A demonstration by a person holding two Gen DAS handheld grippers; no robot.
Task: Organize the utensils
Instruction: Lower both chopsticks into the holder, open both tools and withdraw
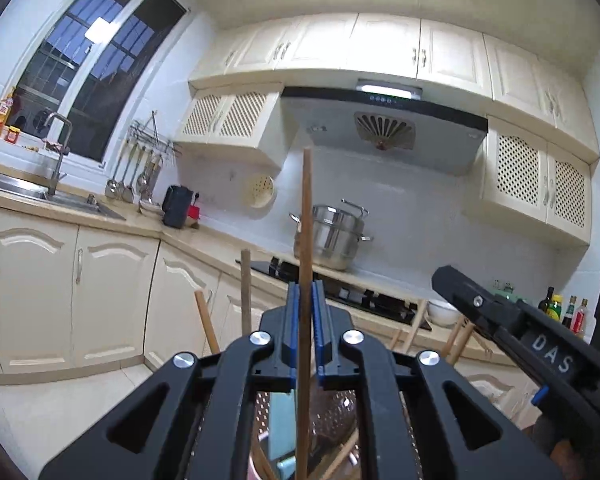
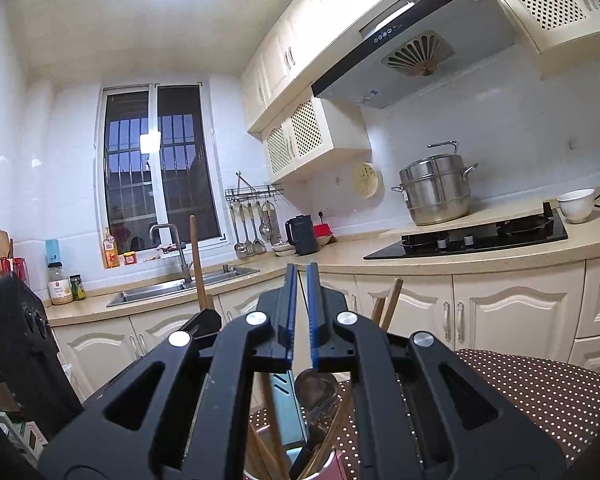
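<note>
My left gripper [image 1: 307, 293] is shut on a long brown wooden chopstick [image 1: 306, 216], which stands upright between the blue pads. Its lower end reaches down into a utensil holder [image 1: 281, 420] with a light-blue divider, seen below the jaws. More wooden sticks [image 1: 245, 292] stand up from the holder on the left. My right gripper [image 2: 301, 270] is shut, with nothing between its blue pads. It hovers over the same holder [image 2: 289, 404], where a metal spoon [image 2: 315, 385] and other chopsticks [image 2: 389, 300] stand. The right gripper's body [image 1: 500, 312] shows at the right of the left wrist view.
The holder stands on a brown polka-dot cloth [image 2: 532, 392]. Behind are cream cabinets, a black hob [image 2: 472, 238] with a steel steamer pot [image 2: 436, 192], a white bowl [image 2: 577, 205], a sink [image 2: 180, 286] with a tap, and hanging ladles [image 2: 252, 232].
</note>
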